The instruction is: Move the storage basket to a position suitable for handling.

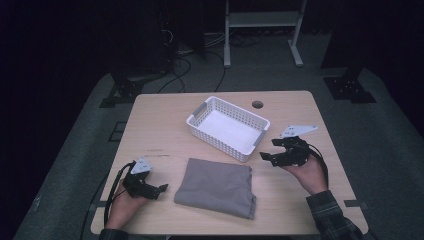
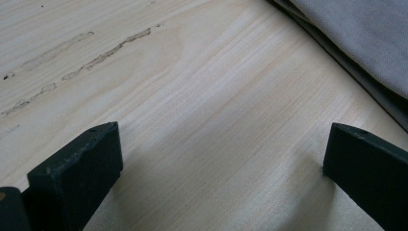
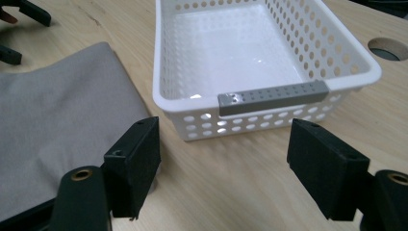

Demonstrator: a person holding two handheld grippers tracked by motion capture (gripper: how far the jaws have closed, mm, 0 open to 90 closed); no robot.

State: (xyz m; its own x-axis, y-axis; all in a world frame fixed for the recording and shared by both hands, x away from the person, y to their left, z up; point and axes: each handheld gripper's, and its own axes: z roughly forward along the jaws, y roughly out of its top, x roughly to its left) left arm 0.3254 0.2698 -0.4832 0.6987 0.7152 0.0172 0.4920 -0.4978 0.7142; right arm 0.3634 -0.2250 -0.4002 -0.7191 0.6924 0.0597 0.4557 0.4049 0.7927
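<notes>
The tabletop (image 1: 150,125) carries a folded grey cloth (image 1: 217,186) near its front edge and a white basket (image 1: 227,127) behind it. Bare wood flanks both. The left tool (image 1: 161,190) and right tool (image 1: 267,150) gape, gripping nothing.

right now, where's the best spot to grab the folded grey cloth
Probably the folded grey cloth by its left edge, coming in low from the left: it lies flat on the wooden table, and the open left gripper sits just beside that edge with nothing between its fingers.

Light wooden table (image 1: 150,125), scuffed near the left edge, round cable hole at the back; bearing folded grey cloth (image 1: 217,186) and white perforated basket (image 1: 228,128).
</notes>
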